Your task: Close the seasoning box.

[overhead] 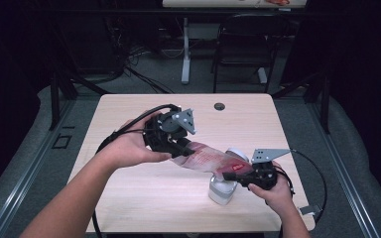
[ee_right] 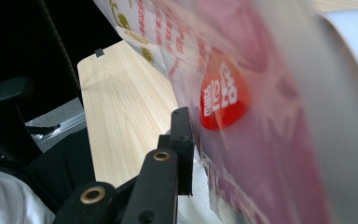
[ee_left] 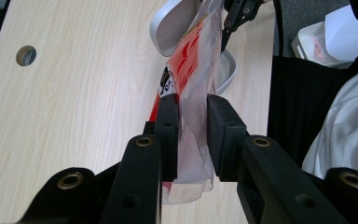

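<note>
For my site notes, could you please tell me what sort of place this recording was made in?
Probably a lab or workshop recording bay rather than a home: a bare wooden table fenced by metal rails, loose cables across grey carpet, and a folding chair behind.

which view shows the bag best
The high view: the whole bag stretches between the left gripper and right gripper. The left gripper view shows one end between its jaws; the right gripper view gives a blurred close-up of its print.

One camera looks down from above the near edge of the pale wooden table [overhead: 129, 198]; two others ride close along black jaws, both sharing the red-printed clear plastic bag [ee_left: 191, 74].
</note>
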`<action>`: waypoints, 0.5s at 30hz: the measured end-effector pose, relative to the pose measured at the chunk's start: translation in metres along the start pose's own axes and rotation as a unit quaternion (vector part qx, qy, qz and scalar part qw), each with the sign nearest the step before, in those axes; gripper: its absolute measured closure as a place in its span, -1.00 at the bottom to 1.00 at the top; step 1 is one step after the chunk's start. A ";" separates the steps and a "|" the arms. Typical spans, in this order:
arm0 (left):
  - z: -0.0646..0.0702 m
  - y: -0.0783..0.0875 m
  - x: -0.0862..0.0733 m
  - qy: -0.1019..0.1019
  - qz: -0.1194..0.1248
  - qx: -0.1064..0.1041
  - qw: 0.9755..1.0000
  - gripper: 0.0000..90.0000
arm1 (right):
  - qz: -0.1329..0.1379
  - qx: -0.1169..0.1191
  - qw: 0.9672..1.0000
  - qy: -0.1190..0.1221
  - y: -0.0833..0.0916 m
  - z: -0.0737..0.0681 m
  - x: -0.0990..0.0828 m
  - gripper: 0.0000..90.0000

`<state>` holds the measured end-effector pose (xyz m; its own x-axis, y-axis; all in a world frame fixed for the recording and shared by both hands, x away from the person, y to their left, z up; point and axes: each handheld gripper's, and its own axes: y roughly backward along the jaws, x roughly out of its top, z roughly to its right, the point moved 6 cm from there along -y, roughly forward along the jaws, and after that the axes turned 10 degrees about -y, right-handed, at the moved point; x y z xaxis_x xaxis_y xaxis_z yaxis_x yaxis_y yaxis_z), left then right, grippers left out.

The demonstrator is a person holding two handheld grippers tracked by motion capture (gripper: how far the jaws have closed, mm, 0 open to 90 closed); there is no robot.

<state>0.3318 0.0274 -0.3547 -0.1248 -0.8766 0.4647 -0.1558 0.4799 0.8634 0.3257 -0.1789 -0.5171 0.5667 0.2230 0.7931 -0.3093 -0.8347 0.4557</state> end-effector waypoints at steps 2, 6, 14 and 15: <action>0.000 0.000 0.000 0.000 0.000 0.000 1.000 0.68 | 0.000 -0.001 1.000 0.001 0.000 0.000 0.000 0.84; 0.001 0.000 -0.001 0.003 0.002 -0.001 1.000 0.68 | 0.001 -0.001 1.000 0.001 0.000 0.000 0.000 0.84; 0.001 -0.001 -0.005 0.007 0.010 0.000 1.000 0.68 | 0.000 -0.007 1.000 0.007 -0.001 -0.001 0.001 0.84; 0.001 -0.001 -0.006 0.009 0.012 0.000 1.000 0.68 | 0.000 -0.008 1.000 0.007 -0.001 -0.001 0.001 0.85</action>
<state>0.3318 0.0323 -0.3583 -0.1112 -0.8657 0.4880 -0.1530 0.5001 0.8524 0.3254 -0.1774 -0.5160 0.5555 0.2309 0.7988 -0.3218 -0.8261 0.4625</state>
